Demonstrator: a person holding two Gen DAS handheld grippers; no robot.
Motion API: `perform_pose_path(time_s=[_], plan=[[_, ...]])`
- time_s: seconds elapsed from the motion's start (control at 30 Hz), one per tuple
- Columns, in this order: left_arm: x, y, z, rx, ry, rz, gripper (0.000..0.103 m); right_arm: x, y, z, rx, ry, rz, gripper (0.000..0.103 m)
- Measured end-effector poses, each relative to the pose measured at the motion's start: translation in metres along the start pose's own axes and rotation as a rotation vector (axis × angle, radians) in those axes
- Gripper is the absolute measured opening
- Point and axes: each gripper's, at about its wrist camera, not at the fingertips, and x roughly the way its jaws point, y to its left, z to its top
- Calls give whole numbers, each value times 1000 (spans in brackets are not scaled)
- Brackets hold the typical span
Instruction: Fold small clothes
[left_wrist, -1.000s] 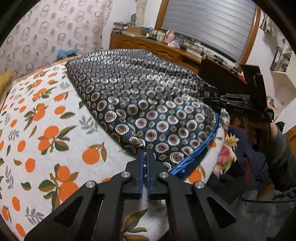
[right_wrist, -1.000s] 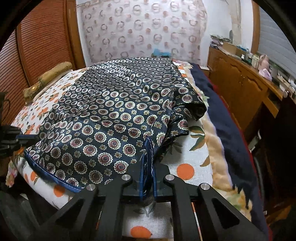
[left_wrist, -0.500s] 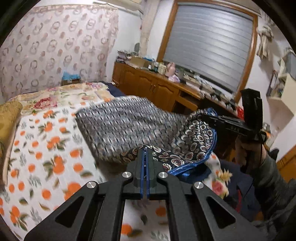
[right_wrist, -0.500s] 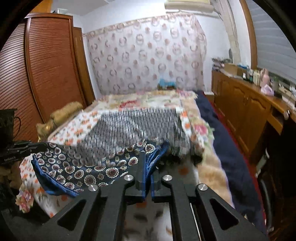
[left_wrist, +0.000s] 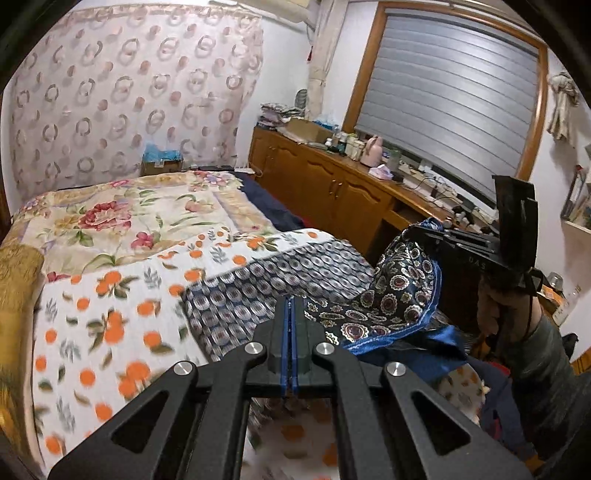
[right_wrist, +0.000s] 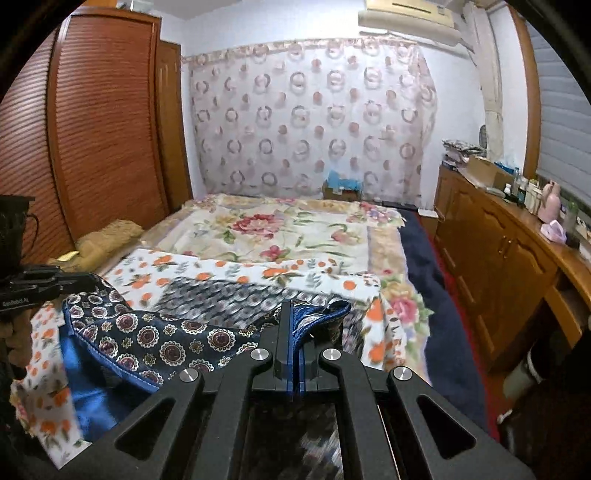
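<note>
A dark navy patterned garment (left_wrist: 399, 295) with a bright blue hem hangs between my two grippers above the bed; its far part still lies on the orange-print sheet (left_wrist: 92, 314). My left gripper (left_wrist: 291, 306) is shut on the garment's near edge. In the right wrist view, my right gripper (right_wrist: 293, 314) is shut on a bunched piece of the blue hem (right_wrist: 321, 314). The garment (right_wrist: 166, 339) sags to the left there, towards the left gripper (right_wrist: 74, 280). The right gripper (left_wrist: 424, 230) shows at the right of the left wrist view, held by a hand (left_wrist: 495, 306).
A floral quilt (left_wrist: 129, 218) covers the far half of the bed. A golden pillow (left_wrist: 18, 277) lies on the left side. Wooden cabinets (left_wrist: 332, 192) topped with clutter run along the right. A wooden wardrobe (right_wrist: 92, 129) stands left of the bed.
Both grippers have risen and drawn back, lifting the garment's near hem off the sheet. The cloth now droops between them instead of lying flat.
</note>
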Motion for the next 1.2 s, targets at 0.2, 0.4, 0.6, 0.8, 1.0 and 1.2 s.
perform_pose_path(time_s=[0.2, 0.4, 0.6, 0.8, 1.0, 1.2], plan=[[45, 29, 14, -23, 58, 41, 2, 60, -11, 30, -22, 88, 7, 1], [77, 49, 4, -42, 135, 64, 2, 108, -16, 38, -33, 211, -10, 1], [85, 48, 3, -39, 155, 70, 2, 86, -12, 48, -34, 197, -40, 31], [85, 50, 2, -40, 155, 90, 2, 62, -14, 51, -10, 162, -95, 68], [58, 41, 4, 0, 115, 124, 20, 11, 19, 30, -43, 99, -50, 68], [22, 31, -7, 34, 44, 116, 85, -38, 54, -26, -29, 117, -13, 68]])
